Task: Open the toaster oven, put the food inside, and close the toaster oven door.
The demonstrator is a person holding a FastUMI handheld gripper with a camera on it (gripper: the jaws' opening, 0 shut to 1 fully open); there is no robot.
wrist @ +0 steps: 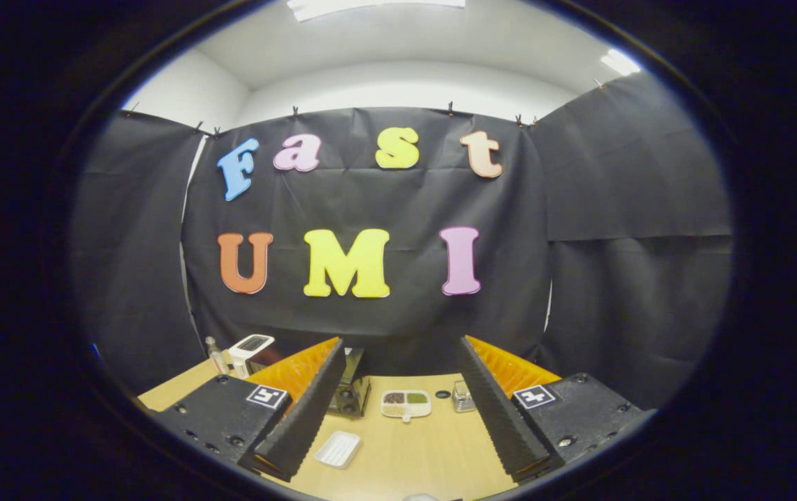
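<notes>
Above a wooden table point(398, 452), the gripper point(398, 390) hangs with fingers spread wide, holding nothing. Beyond the left finger sits the toaster oven point(350, 390), partly hidden; a divided food dish point(406, 403) lies just beside it. Best approach: descend squarely toward the oven's door.

Light comes from ceiling panels point(377, 5) overhead, bright enough to blow out white. The table point(412, 452) below is evenly lit, with soft shadows. My lens bends everything hard toward the rim, where it darkens. My gripper point(398, 410), spread wide, looks sharp; the far small things blur slightly.
</notes>
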